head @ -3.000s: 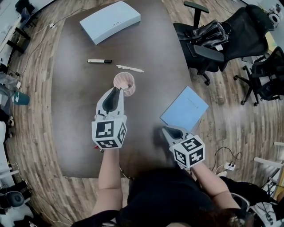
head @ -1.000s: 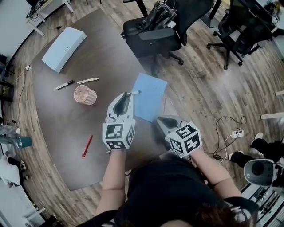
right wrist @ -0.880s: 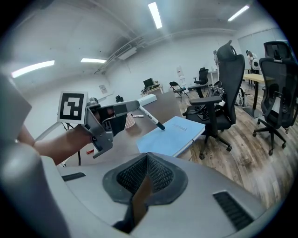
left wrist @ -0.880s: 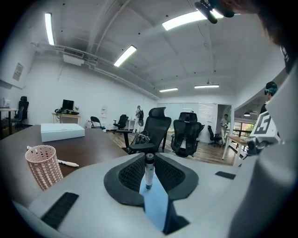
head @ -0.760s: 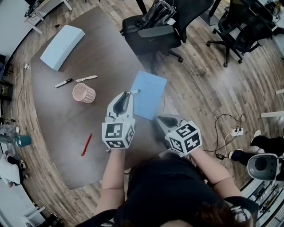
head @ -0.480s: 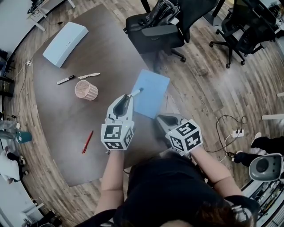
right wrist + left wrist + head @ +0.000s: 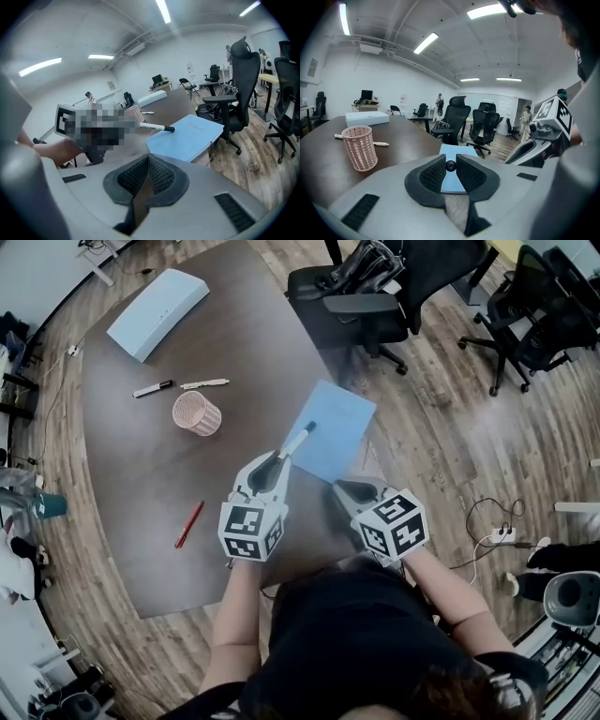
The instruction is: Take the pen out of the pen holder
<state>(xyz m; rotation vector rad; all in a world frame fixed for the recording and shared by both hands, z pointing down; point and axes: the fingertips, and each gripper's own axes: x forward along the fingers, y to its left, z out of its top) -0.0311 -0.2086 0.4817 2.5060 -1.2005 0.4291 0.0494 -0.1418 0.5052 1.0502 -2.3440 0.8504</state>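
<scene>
My left gripper (image 7: 277,459) is shut on a white pen (image 7: 297,441) with a black cap. The pen sticks out past the jaws over the near-left edge of a blue notebook (image 7: 336,430). In the left gripper view the pen's round black end (image 7: 450,165) sits pinched between the pads. The pink mesh pen holder (image 7: 197,413) stands upright to the left, well apart from the gripper, and no pen shows above its rim (image 7: 356,132). My right gripper (image 7: 343,489) is shut with nothing in it, near the table's front edge beside the notebook (image 7: 187,136). From there the held pen (image 7: 153,126) shows.
A red pen (image 7: 189,523) lies on the table at the near left. A black marker (image 7: 152,389) and a white pen (image 7: 204,383) lie beyond the holder. A pale blue box (image 7: 157,301) sits at the far end. Office chairs (image 7: 375,296) stand beside the table on the right.
The left gripper has left the pen holder and carried the pen to the right. Over the last second it came down closer to the blue notebook. The right gripper stayed put.
</scene>
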